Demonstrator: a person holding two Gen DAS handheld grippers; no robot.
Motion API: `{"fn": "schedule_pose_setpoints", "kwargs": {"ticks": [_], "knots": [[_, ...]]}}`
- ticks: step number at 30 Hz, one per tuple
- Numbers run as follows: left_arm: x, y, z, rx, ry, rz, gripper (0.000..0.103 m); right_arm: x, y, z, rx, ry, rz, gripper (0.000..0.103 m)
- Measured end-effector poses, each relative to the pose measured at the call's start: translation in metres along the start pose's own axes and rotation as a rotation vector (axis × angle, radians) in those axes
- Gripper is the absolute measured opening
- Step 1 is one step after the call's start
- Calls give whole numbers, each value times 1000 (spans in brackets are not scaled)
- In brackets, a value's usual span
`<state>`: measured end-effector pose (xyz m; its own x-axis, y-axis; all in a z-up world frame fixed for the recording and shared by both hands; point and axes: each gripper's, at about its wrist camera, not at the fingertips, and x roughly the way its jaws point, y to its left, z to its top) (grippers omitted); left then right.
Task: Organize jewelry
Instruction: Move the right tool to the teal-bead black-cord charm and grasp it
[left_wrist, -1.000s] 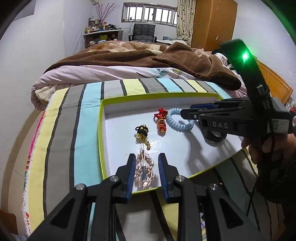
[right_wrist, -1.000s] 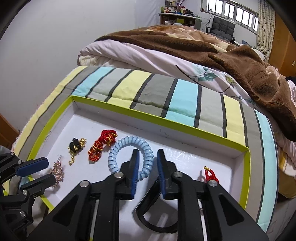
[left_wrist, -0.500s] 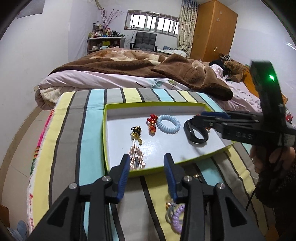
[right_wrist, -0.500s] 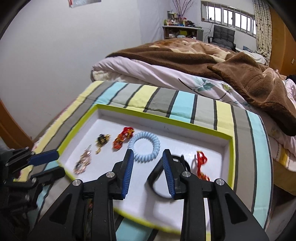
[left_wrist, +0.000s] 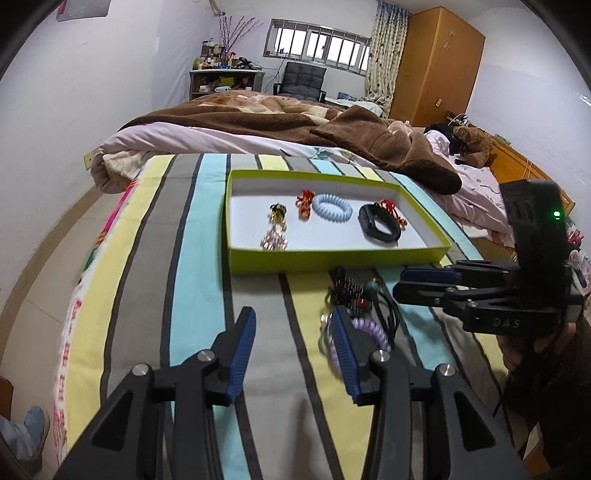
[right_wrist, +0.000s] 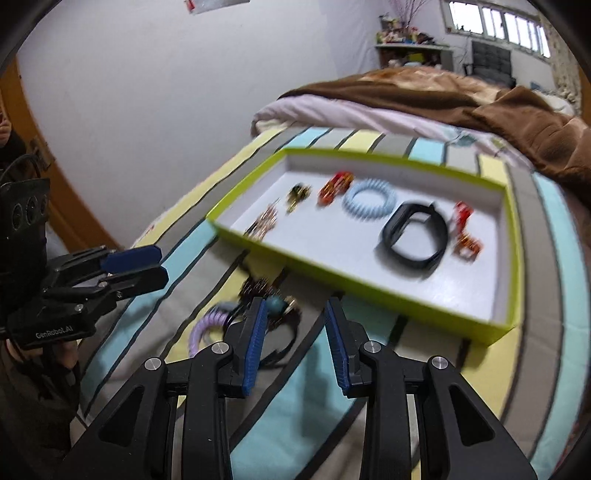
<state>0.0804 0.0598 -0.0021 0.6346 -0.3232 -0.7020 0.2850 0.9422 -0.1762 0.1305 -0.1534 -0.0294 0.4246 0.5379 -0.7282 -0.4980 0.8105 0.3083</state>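
A green-rimmed white tray (left_wrist: 332, 254) (right_wrist: 406, 306) on the striped cover holds a rose-gold piece (left_wrist: 274, 242), a black-gold charm (left_wrist: 277, 212), a red charm (left_wrist: 304, 202), a light blue coil band (left_wrist: 332, 206) (right_wrist: 370, 194), a black wristband (left_wrist: 378, 222) (right_wrist: 415, 236) and a red knot (left_wrist: 391, 208). In front of the tray lies a loose pile with a purple coil band (left_wrist: 369, 328) (right_wrist: 203, 328) and dark beaded pieces (left_wrist: 351, 291). My left gripper (left_wrist: 291, 325) is open and empty, left of the pile. My right gripper (right_wrist: 293, 310) is open and empty, just over the pile.
The striped cover (left_wrist: 177, 258) lies on a bed with a brown blanket (left_wrist: 295, 122) behind the tray. A wall runs along the left. A wooden wardrobe (left_wrist: 432, 62) stands at the back right.
Both grippers have pulled back out of the tray and opened wide. The rose-gold piece and the black wristband stay in the tray. The loose pile has come into view.
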Motion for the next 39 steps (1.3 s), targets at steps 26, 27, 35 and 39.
{"fn": "schedule_pose_setpoints", "kwargs": {"ticks": [26, 27, 35, 39], "knots": [[-10, 7, -24, -40, 29, 16, 44, 29, 8, -3, -44, 25, -77, 6], [-9, 6, -24, -38, 32, 12, 44, 28, 8, -4, -45, 24, -82, 6], [-2, -5, -27, -28, 56, -29, 44, 9, 6, -5, -17, -36, -86, 6], [7, -15, -28, -13, 79, -43, 44, -3, 1, -8, 10, -62, -90, 6]]}}
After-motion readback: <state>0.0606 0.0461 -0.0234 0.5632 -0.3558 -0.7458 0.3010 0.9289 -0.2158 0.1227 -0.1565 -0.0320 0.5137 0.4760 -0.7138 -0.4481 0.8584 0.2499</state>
